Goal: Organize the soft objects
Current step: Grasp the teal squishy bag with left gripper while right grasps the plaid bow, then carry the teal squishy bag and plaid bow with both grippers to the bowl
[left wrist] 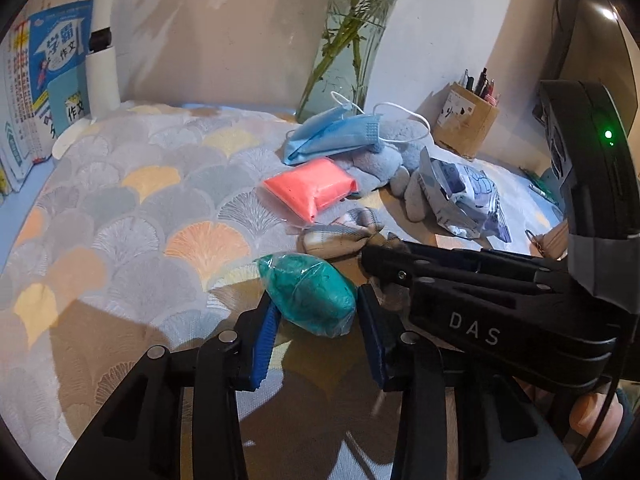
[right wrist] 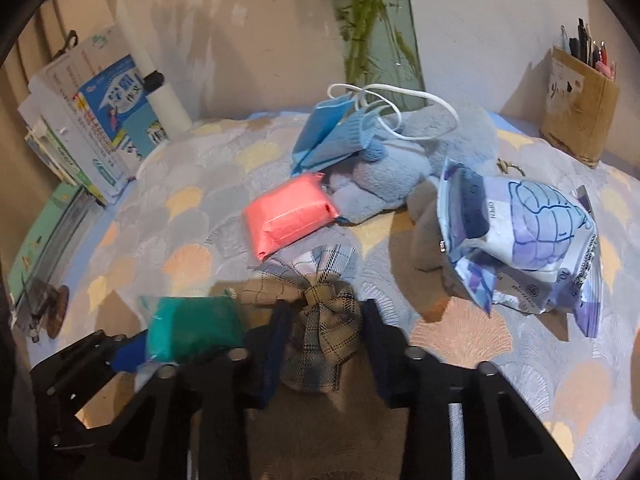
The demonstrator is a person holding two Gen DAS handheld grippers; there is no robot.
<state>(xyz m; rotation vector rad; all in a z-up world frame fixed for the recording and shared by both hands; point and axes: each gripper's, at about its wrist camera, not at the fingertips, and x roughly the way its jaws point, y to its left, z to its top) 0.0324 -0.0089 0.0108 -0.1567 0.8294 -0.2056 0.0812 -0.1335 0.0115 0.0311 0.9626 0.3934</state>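
Observation:
My left gripper [left wrist: 316, 312] is open around a teal clay packet [left wrist: 308, 294] on the patterned cloth; the packet also shows in the right wrist view [right wrist: 192, 330]. My right gripper [right wrist: 324, 336] is open around a plaid fabric bow [right wrist: 320, 320], seen from the left wrist as the bow [left wrist: 340, 236] at the right gripper's tips. Behind lie a pink clay packet [left wrist: 310, 188] [right wrist: 290, 212], blue face masks [left wrist: 332, 134] [right wrist: 332, 136], a grey-blue plush toy [right wrist: 404, 164] [left wrist: 384, 160] and a white-purple pouch [right wrist: 524, 240] [left wrist: 464, 196].
A glass vase with green stems [left wrist: 352, 40] [right wrist: 376, 28] stands at the back wall. A cardboard pen holder [right wrist: 580, 108] [left wrist: 466, 120] is at the back right. Books [left wrist: 44, 88] [right wrist: 92, 128] and a white lamp post [left wrist: 102, 40] stand at the left.

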